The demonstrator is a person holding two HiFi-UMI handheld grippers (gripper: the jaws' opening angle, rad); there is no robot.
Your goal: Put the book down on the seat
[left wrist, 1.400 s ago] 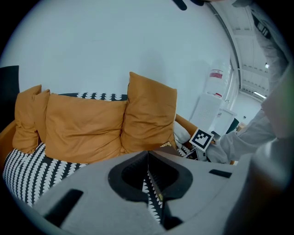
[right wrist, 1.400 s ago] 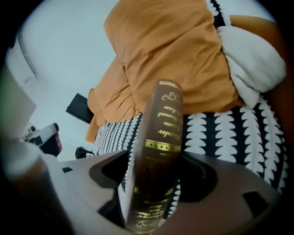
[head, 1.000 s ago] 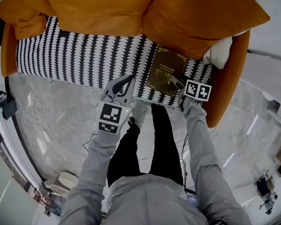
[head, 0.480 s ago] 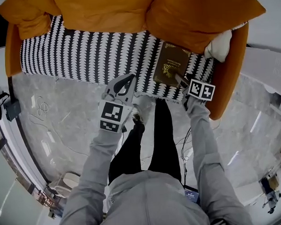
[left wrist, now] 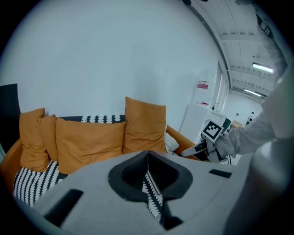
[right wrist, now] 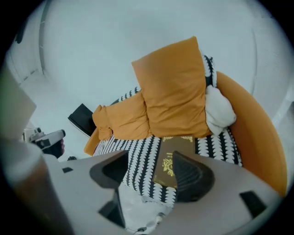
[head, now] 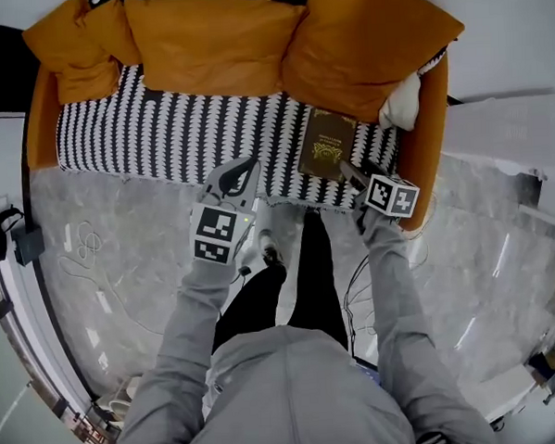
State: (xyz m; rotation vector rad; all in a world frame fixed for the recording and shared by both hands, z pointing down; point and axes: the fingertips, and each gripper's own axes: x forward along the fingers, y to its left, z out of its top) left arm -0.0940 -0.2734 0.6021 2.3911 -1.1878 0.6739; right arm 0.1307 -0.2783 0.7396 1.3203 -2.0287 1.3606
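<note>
**Head view.** Sofa w/ black-and-white patterned seat (head: 161, 130), orange cushions (head: 361, 45) along the back, white bundle (head: 399, 103) tucked in the right corner. The book (head: 326, 144), dark brown w/ gold print, lies flat on the seat's right part, just in front of the big cushion, its near edge close to the seat's front lip. The right gripper (head: 349, 174) is at the book's near right corner; can't tell from here if it touches. The left gripper (head: 241, 172) hangs over the seat's front edge, well left of the book, carrying nothing.

**Left gripper view.** Pads pressed together at the tips, nothing btwn them; only seat pattern shows through the slot behind. Right gripper visible off to the side, by the sofa arm.

**Right gripper view.** Jaws spread wide. Book lies beyond and partly behind the right-hand jaw, not pinched. Its weight looks to be fully on the seat.

**Judgement.** Book looks placed and let go; what's left is getting clear.
- Keep jaws wide and back out straight along the gripper's own line.
- Lift slightly first so the right-hand jaw doesn't snag the corner.
- Risk: the book sits near the front lip, so a drag toward the person could slide it onto the floor (head: 122, 262).
</note>
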